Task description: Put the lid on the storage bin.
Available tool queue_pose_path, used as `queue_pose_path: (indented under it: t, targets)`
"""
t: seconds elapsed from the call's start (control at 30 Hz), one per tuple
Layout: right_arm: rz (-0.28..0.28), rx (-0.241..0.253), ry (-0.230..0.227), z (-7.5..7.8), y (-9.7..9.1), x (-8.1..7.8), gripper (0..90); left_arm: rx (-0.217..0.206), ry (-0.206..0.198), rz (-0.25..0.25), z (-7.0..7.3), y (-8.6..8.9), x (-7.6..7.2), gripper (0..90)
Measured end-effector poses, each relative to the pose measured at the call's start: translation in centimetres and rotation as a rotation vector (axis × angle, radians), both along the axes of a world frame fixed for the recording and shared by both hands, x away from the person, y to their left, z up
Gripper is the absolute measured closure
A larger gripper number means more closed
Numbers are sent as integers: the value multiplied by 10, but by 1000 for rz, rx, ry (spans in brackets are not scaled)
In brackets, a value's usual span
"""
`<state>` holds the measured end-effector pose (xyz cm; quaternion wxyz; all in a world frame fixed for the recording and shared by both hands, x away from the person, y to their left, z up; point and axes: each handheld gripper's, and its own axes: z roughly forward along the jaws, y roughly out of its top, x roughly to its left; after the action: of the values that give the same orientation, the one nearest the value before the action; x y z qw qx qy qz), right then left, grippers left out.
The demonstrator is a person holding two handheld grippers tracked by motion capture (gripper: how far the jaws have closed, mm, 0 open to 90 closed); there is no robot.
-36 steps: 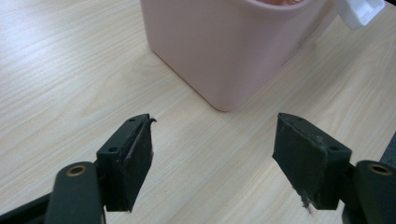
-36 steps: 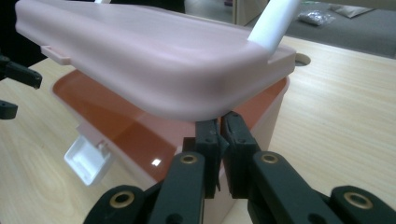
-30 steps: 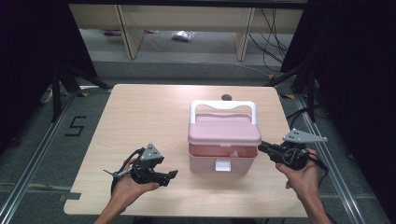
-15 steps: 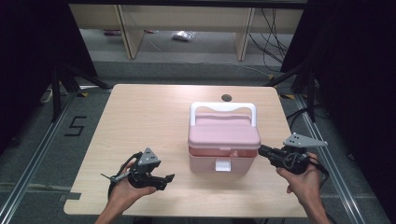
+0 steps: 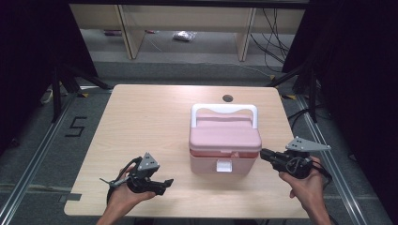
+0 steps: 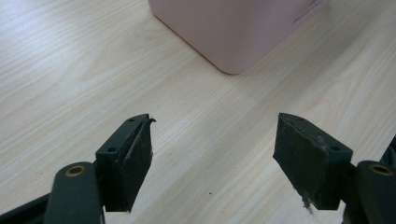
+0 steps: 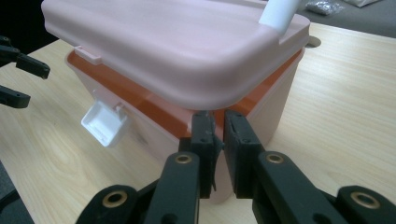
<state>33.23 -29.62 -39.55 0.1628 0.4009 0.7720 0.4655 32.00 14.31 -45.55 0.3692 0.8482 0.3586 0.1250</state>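
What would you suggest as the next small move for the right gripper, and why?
Probably nudge the lid upward with the right gripper. Its nearly closed jaws sit right under the lid's edge, the white latch hangs open, and a gap already shows the orange rim.

A light wooden table (image 5: 141, 126) with rounded corners carries a pink box (image 5: 225, 145) standing right of its middle, toward the near edge. A small round hole (image 5: 227, 98) sits near the far edge.

Numeral 5 marked in black on floor (image 5: 75, 127), left of table (image 5: 141, 112); no other readable text.
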Motion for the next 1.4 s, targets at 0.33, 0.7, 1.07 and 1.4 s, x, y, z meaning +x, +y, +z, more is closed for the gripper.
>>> queue_pose_path:
  t: [0.33,0.7,1.07,1.4]
  targets:
    - [-1,-28,15,-3,-1,-3,822,5,-10,-5,-1,2,-4,273]
    - [-9,-38,-10,-3,-9,-4,815,1,3,1,-5,2,-6,273]
    - [-47,-65,-46,-11,-11,-8,476,-1,-6,-1,-7,6,-10,266]
    - [-67,-55,-35,-27,-7,-15,321,-8,-15,1,-10,7,-13,261]
